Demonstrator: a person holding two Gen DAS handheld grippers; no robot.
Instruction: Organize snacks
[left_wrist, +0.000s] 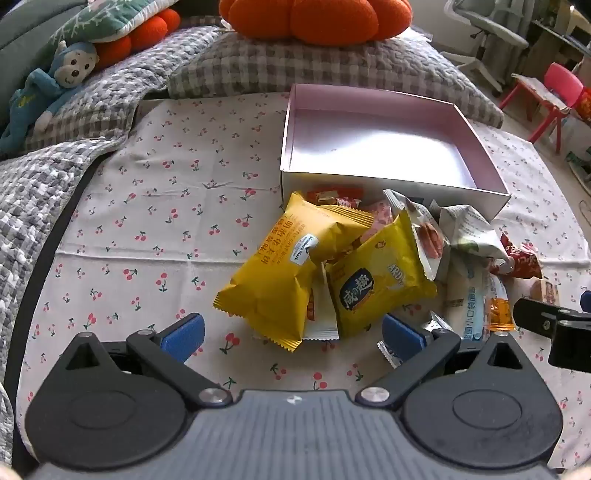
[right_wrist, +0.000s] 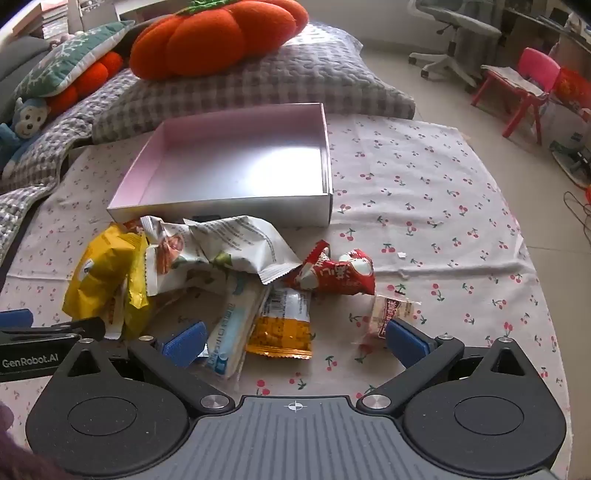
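Observation:
A pile of snack packets lies on the cherry-print cloth in front of an empty pink-lined box (left_wrist: 388, 147) (right_wrist: 240, 166). Two yellow packets (left_wrist: 291, 269) (right_wrist: 103, 273) lie at the pile's left. White packets (right_wrist: 236, 243), a red packet (right_wrist: 340, 275), an orange packet (right_wrist: 284, 328) and a pale blue packet (right_wrist: 232, 332) lie to the right. My left gripper (left_wrist: 293, 336) is open just before the yellow packets. My right gripper (right_wrist: 295, 341) is open, its fingers either side of the orange and blue packets. Both hold nothing.
A small clear-wrapped snack (right_wrist: 388, 314) lies by my right gripper's right finger. Checked pillows (right_wrist: 258, 85), an orange pumpkin cushion (right_wrist: 214, 37) and a blue monkey toy (left_wrist: 55, 85) lie behind the box. A pink chair (right_wrist: 528, 85) stands on the floor, far right.

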